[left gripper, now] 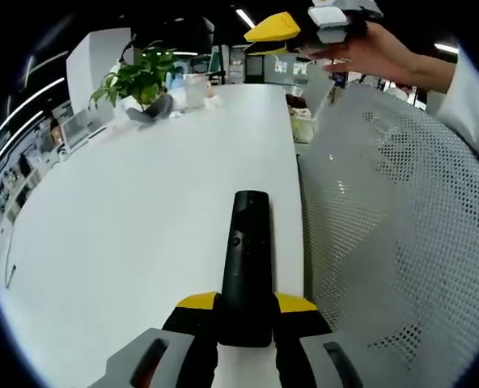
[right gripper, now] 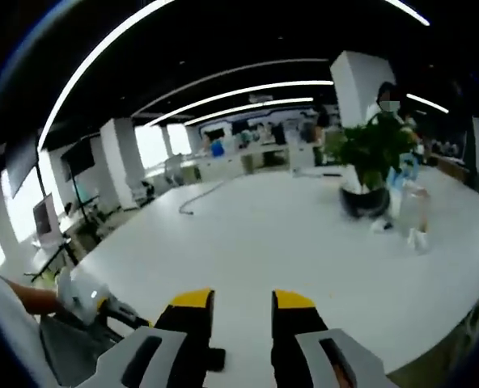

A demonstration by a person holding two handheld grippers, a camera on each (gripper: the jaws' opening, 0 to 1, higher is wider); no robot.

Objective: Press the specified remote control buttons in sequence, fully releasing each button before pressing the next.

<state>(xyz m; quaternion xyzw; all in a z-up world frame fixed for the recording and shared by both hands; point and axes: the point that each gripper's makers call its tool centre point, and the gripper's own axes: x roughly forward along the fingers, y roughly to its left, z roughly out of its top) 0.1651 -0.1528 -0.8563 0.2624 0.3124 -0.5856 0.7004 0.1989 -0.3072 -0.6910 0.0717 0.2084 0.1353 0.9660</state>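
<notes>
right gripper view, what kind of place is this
Most likely an open-plan office. A large white table carries a potted plant, long strip lights run across the dark ceiling, and desks with monitors stand further back. A white mesh office chair shows in the left gripper view.

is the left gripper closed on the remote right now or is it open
Shut on it. In the left gripper view, the left gripper has its yellow-tipped jaws pressed against both sides of the black remote, holding it above the white table.

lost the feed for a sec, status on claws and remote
Left claw shut on the black remote over the white table. Right claw open, empty. Nothing in the way.
</notes>
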